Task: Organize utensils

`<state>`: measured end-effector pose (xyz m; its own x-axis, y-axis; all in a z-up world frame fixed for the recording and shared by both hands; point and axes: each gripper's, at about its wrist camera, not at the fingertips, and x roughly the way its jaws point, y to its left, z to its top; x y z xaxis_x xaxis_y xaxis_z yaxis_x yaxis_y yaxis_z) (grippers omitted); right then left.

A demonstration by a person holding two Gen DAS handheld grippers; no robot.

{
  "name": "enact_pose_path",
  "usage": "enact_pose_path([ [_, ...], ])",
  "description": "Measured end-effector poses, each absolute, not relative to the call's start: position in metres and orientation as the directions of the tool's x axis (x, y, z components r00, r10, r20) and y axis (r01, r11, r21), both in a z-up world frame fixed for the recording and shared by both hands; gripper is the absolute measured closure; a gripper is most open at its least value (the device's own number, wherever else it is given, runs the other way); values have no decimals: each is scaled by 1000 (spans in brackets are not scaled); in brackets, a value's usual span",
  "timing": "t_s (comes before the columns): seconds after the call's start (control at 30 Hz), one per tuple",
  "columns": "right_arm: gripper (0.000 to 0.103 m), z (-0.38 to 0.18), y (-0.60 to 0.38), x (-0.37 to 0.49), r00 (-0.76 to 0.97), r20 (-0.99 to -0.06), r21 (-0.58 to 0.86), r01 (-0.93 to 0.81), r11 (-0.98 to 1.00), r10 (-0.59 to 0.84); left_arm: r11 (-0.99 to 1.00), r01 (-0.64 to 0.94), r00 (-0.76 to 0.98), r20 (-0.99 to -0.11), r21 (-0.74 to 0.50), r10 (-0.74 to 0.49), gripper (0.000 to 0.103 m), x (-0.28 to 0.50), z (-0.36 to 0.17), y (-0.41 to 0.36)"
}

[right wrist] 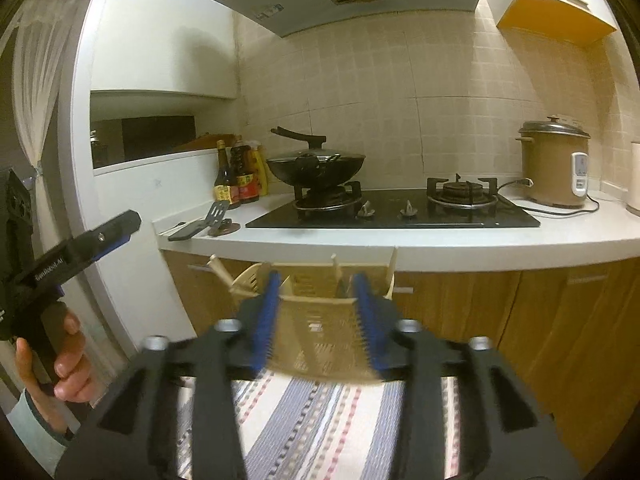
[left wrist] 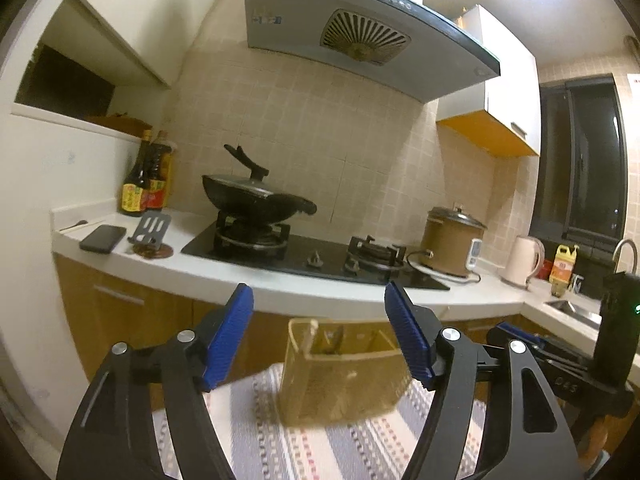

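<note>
A beige slotted utensil basket (left wrist: 340, 376) stands on a striped cloth (left wrist: 320, 448), just past my left gripper (left wrist: 319, 292). The blue pads of that gripper are wide apart with nothing between them. In the right wrist view the same basket (right wrist: 320, 332) holds several wooden handles and a beige slotted spoon (right wrist: 248, 280). My right gripper (right wrist: 317, 284) is open in front of the basket, which is wider than the gap between the pads. At the left of that view a hand (right wrist: 68, 360) holds the left gripper (right wrist: 124, 224), seen side-on.
Behind the basket runs a white counter (right wrist: 400, 240) over wooden cabinets. On it are a black hob with a lidded wok (right wrist: 316, 164), sauce bottles (right wrist: 240, 176), a phone (left wrist: 103, 238), a dark spatula (left wrist: 150, 228), a rice cooker (right wrist: 554, 164) and a kettle (left wrist: 522, 260). A sink (left wrist: 572, 308) lies far right.
</note>
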<state>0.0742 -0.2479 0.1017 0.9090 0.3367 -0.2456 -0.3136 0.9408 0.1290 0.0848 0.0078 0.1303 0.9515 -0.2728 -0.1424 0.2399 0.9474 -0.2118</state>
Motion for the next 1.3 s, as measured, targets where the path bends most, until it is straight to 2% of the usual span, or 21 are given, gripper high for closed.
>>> enact_pose_path([
  [0.03, 45, 99, -247, 66, 912, -242, 128, -308, 943, 331, 949, 234, 951, -153, -209, -268, 35, 78, 127, 7],
  [0.17, 42, 88, -241, 43, 917, -245, 128, -292, 948, 315, 960, 201, 947, -211, -193, -241, 28, 58, 108, -1],
  [0.27, 33, 75, -237, 27, 926, -249, 138, -257, 957, 285, 970, 176, 952, -223, -165, -211, 23, 43, 95, -5],
  [0.53, 30, 47, -232, 1, 963, -240, 96, -100, 990, 121, 990, 72, 973, -210, -123, -97, 15, 8, 62, -14],
  [0.67, 30, 34, -231, -8, 976, -212, 96, -21, 995, 41, 997, 14, 976, -216, -82, -32, 14, -2, 41, -26],
  [0.77, 30, 35, -227, -13, 982, -187, 65, -11, 998, 23, 996, -9, 978, -210, -88, -9, 14, -8, 30, -31],
  [0.97, 30, 33, -229, -12, 978, -205, 86, -22, 996, 39, 999, -42, 986, -163, -5, 41, 9, -15, 27, -38],
  [1.1, 30, 30, -235, -9, 974, -222, 100, -17, 995, 39, 999, -33, 985, -171, 10, 34, 9, -15, 26, -40],
  [1.3, 29, 25, -230, -8, 974, -225, 37, -5, 999, 14, 999, -23, 986, -163, 22, 27, 8, -15, 26, -43],
])
